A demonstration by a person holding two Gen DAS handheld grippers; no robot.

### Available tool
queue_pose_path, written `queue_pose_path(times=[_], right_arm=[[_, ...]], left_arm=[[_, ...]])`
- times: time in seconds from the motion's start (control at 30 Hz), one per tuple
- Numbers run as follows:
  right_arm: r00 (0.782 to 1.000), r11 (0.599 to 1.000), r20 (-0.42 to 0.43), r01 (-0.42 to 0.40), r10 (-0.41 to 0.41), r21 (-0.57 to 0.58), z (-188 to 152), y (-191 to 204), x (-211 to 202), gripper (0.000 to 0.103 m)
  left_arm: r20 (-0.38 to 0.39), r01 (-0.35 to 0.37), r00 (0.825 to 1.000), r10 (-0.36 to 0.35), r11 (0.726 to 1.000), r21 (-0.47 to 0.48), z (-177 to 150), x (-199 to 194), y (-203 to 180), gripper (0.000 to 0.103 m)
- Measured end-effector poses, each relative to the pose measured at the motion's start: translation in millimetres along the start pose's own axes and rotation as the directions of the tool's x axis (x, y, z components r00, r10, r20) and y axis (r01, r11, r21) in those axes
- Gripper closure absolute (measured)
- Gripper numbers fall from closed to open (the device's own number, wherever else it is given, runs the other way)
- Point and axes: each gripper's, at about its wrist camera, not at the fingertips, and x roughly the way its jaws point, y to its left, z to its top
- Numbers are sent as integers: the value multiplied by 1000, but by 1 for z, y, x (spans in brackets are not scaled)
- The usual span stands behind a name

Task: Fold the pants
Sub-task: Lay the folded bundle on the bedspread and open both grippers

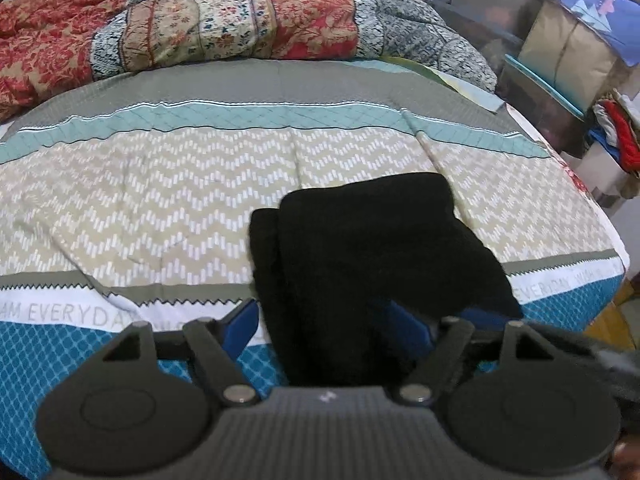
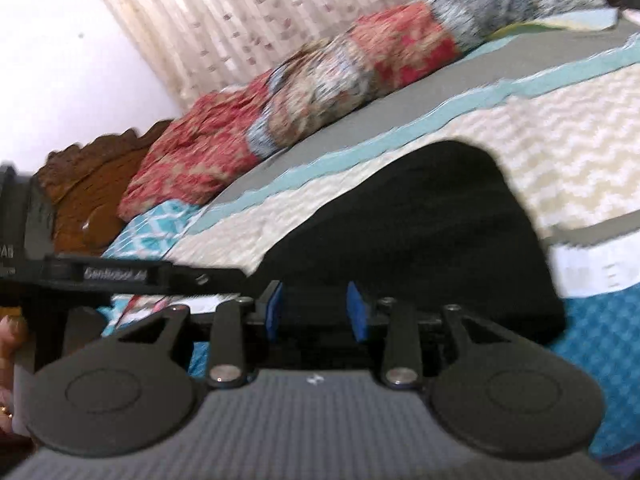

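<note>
The black pants [image 1: 372, 248] lie folded in a thick bundle on the patterned bedspread [image 1: 160, 200], near the bed's front edge. My left gripper [image 1: 324, 326] is open, its blue pads [image 1: 240, 324] on either side of the bundle's near end, the cloth between them. In the right wrist view, which is tilted and blurred, the pants [image 2: 420, 220] fill the middle. My right gripper [image 2: 316, 312] is open, blue pads [image 2: 275, 308] apart, close against the bundle's near edge. The left gripper's body [image 2: 120, 272] shows at its left.
A rumpled red, cream and blue quilt [image 1: 200, 28] lies across the back of the bed. Storage boxes and bags [image 1: 560, 52] stand beside the bed at the right. A carved wooden headboard [image 2: 88, 192] and a curtain [image 2: 240, 12] show in the right wrist view.
</note>
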Motion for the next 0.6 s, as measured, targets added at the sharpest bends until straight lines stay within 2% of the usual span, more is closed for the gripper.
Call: queue_pose_path(times=[0.07,0.13,0.2,0.27,0.37,0.43,0.6], right_arm=[[999,1000,-50,-9,9,11,-5,3,17,64],[994,999,-104,19,-15,35,-14,-5,39,70],[993,995,-120,9,3,99,-19,-17,49,76],[993,990,-113,7,9,143,-13,-17,44,76],[997,995,-78,19,-11,99,-8,-3,30,71],[998,996,-54,25,-20,83,-7,5,19,64],[998,998,-12,63,-63,30,-15,18,8,59]], left_arm=[[-5,-21,1000,21,1000,8,0,3,-4,29],[-24,-43,999,43,999,9,1,8,-6,29],[-43,-64,997,64,998,3,1,11,-6,29],[-48,-80,996,80,997,6,0,11,-6,29],[-38,-115,993,116,993,19,-1,8,-6,29],[-29,-134,991,134,991,23,-2,5,-5,28],[19,-218,976,217,975,36,-6,-5,2,21]])
